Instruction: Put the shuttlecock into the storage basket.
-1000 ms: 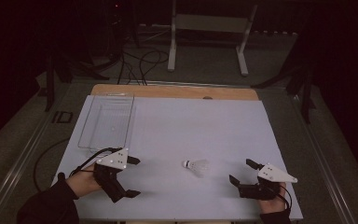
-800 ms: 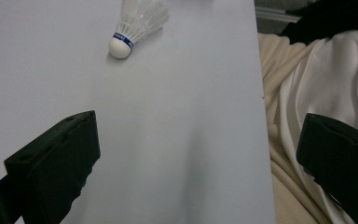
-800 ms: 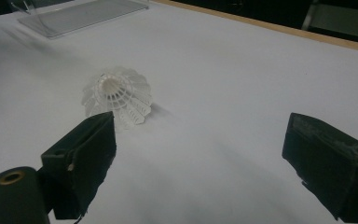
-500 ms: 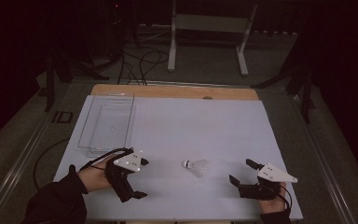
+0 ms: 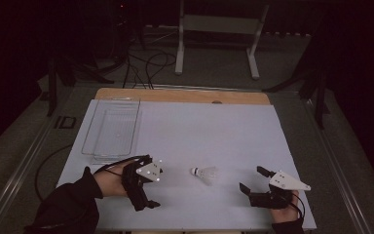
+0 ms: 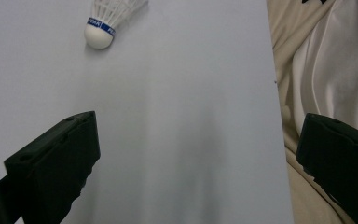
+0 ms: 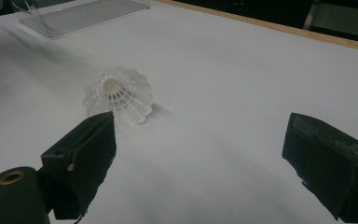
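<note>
A white shuttlecock (image 5: pixel 205 174) lies on its side on the white table top (image 5: pixel 204 131), cork end to the left. My left gripper (image 5: pixel 154 183) is a short way left of it, open, jaws turned toward it. In the left gripper view the shuttlecock (image 6: pixel 107 18) lies beyond the left jaw, with bare table inside my left gripper (image 6: pixel 198 158). My right gripper (image 5: pixel 252 179) rests open to the right of the shuttlecock. In the right gripper view the feather skirt (image 7: pixel 119 95) faces me just past the left jaw, and my right gripper (image 7: pixel 205 154) holds nothing.
A clear plastic tray (image 5: pixel 112 129) stands at the back left of the table and is seen far off as the tray (image 7: pixel 84 16). A wooden strip (image 5: pixel 185 95) runs along the far edge. Pale clothing (image 6: pixel 326 70) shows beyond the near edge.
My left gripper has slid to the right, closer to the shuttlecock, and has turned a little. The right gripper and the shuttlecock have stayed where they were.
</note>
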